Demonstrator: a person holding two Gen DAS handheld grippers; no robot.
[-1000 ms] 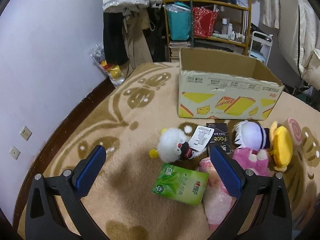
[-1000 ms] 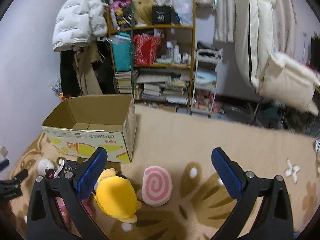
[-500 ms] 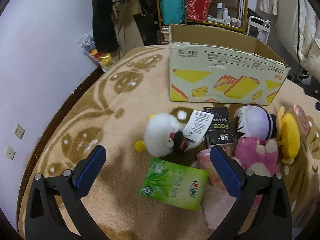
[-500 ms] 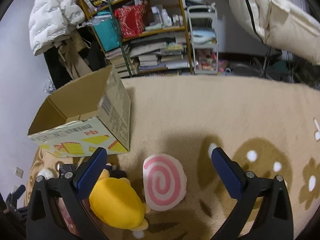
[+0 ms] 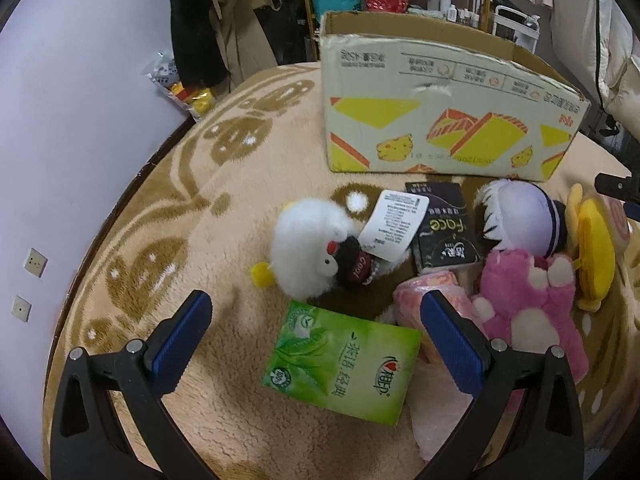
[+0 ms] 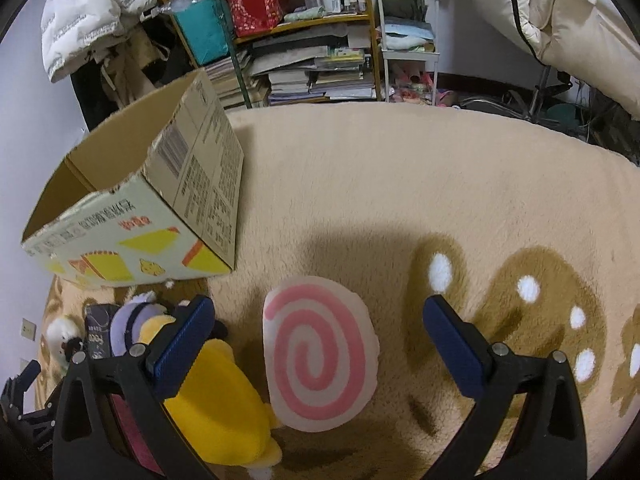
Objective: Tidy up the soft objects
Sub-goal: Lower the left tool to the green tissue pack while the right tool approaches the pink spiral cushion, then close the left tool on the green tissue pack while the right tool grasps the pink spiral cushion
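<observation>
Soft toys lie on a beige rug in front of an open cardboard box [image 5: 448, 92]. In the left wrist view: a white fluffy plush [image 5: 308, 248], a green tissue pack [image 5: 344, 364], a pink plush [image 5: 528, 312], a purple-white plush [image 5: 520, 220], a yellow plush [image 5: 594, 252] and a pink wrapped bundle [image 5: 432, 292]. My left gripper [image 5: 316, 340] is open above the green pack. My right gripper [image 6: 318, 340] is open around a pink-spiral cushion [image 6: 320, 358], with the yellow plush [image 6: 216, 408] at its left finger and the box [image 6: 160, 200] behind.
A black "Face" packet [image 5: 444, 228] with a white tag lies among the toys. A lilac wall with sockets [image 5: 34, 262] borders the rug on the left. Cluttered shelves [image 6: 304, 36], hanging coats and a white cart [image 6: 408, 40] stand behind the box.
Both grippers have moved forward and down toward the rug. The green pack now sits between the left fingers' line, and the spiral cushion sits between the right fingers. Both stay open.
</observation>
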